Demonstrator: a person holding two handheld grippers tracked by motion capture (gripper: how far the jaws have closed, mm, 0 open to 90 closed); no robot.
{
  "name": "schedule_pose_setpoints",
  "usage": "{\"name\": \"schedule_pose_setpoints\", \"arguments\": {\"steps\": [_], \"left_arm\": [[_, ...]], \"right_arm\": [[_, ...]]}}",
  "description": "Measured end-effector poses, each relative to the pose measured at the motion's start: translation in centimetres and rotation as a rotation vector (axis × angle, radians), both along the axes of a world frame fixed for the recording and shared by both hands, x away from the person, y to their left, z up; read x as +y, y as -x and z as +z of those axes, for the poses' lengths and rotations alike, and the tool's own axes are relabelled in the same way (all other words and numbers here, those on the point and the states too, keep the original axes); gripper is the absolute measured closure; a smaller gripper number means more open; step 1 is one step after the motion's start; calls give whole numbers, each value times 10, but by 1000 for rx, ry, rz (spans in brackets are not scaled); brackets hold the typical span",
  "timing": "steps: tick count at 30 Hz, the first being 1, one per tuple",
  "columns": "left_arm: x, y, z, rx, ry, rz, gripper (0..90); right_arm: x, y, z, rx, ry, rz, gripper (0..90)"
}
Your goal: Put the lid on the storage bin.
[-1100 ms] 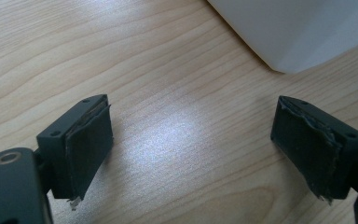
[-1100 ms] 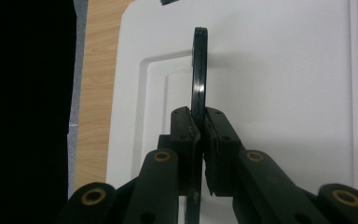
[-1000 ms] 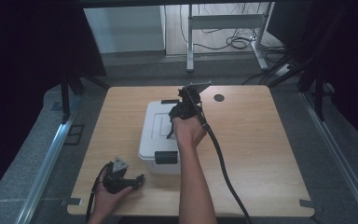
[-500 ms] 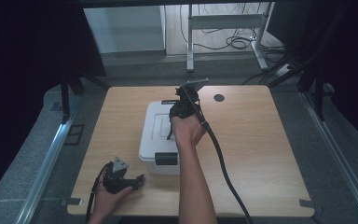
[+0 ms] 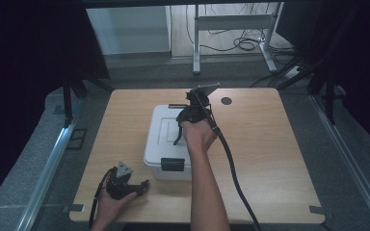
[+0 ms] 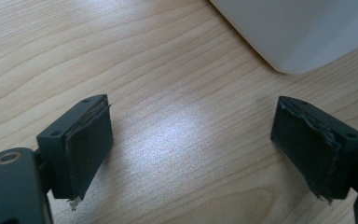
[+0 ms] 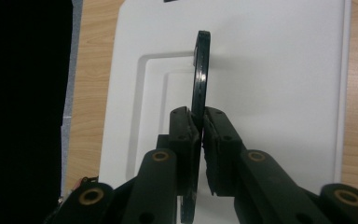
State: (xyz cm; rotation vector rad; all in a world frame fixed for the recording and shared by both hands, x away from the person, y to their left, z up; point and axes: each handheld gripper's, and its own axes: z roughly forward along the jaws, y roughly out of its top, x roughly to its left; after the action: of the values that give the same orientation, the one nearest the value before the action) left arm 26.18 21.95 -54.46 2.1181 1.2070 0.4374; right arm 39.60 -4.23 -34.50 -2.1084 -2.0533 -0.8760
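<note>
High view: white lidded box (image 5: 166, 139) at the centre of the wooden counter (image 5: 270, 144), black latch (image 5: 172, 164) on its near side, another at its far edge. Right claw (image 5: 179, 126) above the lid, clamped on the black handle (image 5: 178, 134), which stands up off the lid; right hand (image 5: 198, 135) just behind it, forearm running in from the bottom edge and covering the box's right rim. Thick black cable (image 5: 233, 168) trailing from that claw down across the counter to the lower right. Left claw (image 5: 143, 185) at the lower left, resting on the counter just beside the box's near left corner, held by the left hand (image 5: 112, 202), grey three-cornered plate on top. Small dark round hole (image 5: 226, 101) in the counter near its far edge, well apart from the box. Desk legs and loose cables on the floor at the top of the frame.

Left gripper view: left claw (image 6: 191, 154) wide open, nothing between the pads (image 6: 91, 140) but bare wood grain. Rounded white corner of the box (image 6: 298, 32) in the upper right, near the claw yet apart from it.

Right gripper view: right claw (image 7: 200, 140) closed tight on the thin black handle (image 7: 200, 70), which runs upright up the middle of the frame and hides a strip of the lid. White lid (image 7: 270, 84) with a recessed panel behind, counter wood at the right edge and along the left, darkness at far left.
</note>
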Motion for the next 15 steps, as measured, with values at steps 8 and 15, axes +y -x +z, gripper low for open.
{"name": "schedule_pose_setpoints", "arguments": {"steps": [8, 15], "left_arm": [[0, 0, 0, -1, 3, 0, 125], [0, 0, 0, -1, 1, -1, 126]], "right_arm": [[-4, -1, 11, -38, -22, 49, 730], [-9, -6, 15, -63, -50, 117, 669]]}}
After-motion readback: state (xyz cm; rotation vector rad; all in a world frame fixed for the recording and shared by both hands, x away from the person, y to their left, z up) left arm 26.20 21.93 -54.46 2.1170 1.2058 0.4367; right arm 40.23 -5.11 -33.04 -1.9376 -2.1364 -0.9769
